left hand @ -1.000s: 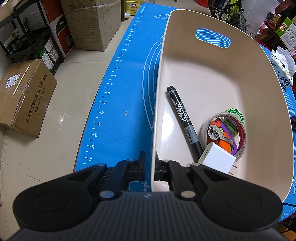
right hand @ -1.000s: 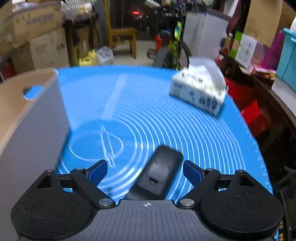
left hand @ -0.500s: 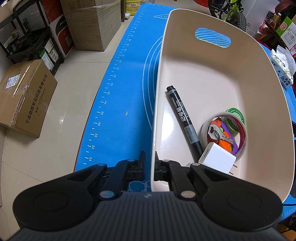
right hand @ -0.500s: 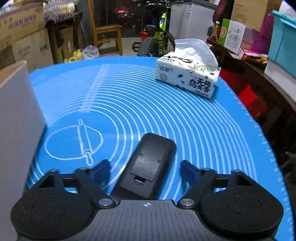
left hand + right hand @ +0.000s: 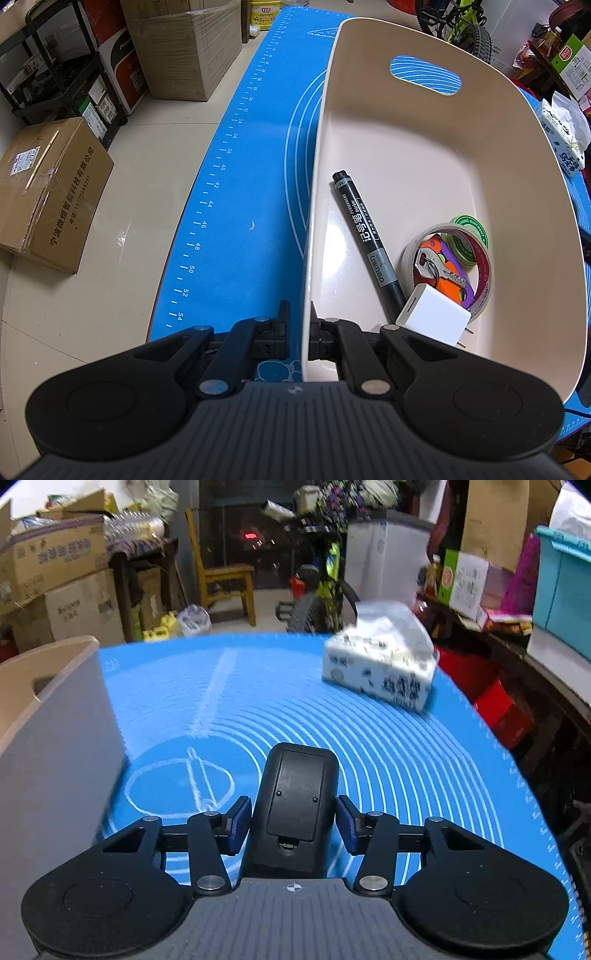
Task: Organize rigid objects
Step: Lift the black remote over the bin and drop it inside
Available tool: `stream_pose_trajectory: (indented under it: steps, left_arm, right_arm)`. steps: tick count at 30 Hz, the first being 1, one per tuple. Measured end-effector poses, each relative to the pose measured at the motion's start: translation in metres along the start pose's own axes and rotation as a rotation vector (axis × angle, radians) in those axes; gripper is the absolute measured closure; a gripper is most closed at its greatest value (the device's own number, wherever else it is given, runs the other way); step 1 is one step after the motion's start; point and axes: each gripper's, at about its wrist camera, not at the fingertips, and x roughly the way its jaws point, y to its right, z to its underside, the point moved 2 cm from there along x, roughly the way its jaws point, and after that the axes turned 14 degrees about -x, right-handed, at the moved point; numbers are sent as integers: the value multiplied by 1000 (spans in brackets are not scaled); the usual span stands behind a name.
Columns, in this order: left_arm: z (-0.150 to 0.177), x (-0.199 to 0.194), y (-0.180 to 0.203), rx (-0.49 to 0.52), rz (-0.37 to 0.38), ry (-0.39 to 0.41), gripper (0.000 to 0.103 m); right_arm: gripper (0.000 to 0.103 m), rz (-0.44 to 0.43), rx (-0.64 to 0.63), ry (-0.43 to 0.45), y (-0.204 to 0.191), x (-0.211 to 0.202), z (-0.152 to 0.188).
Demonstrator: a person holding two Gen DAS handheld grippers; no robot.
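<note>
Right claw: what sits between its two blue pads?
In the right wrist view, a black remote lies back-side up between the right claw's blue pads, which have just been closing around it.

The remote's (image 5: 295,805) near end is hidden under the right gripper's body. The tissue pack (image 5: 382,664) beyond the remote is blurred, its print unreadable. Beside the marker (image 5: 365,232), the keys (image 5: 439,271) sit partly behind the tape roll's (image 5: 480,258) wall, and the charger's (image 5: 432,317) near corner is covered by the left gripper's finger.

Right gripper (image 5: 293,823) jaws closer around remote (image 5: 295,805).
</note>
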Motion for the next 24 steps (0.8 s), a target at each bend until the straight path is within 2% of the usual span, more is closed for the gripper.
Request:
stream_pose_trajectory:
  steps: [6,14,20,24]
  left_arm:
    - [0,0,0,0,0,0,93]
    - [0,0,0,0,0,0,93]
    - [0,0,0,0,0,0,93]
    - [0,0,0,1,-1,0,93]
  right_arm:
    - [50,-2,-29,138,-3,-38,-20]
    - [51,-18,-45,364,-9,-95,-56]
    - [51,-89,-56,509,-25,-136,-92]
    - [51,-178,-78,555,-45,-157,-110]
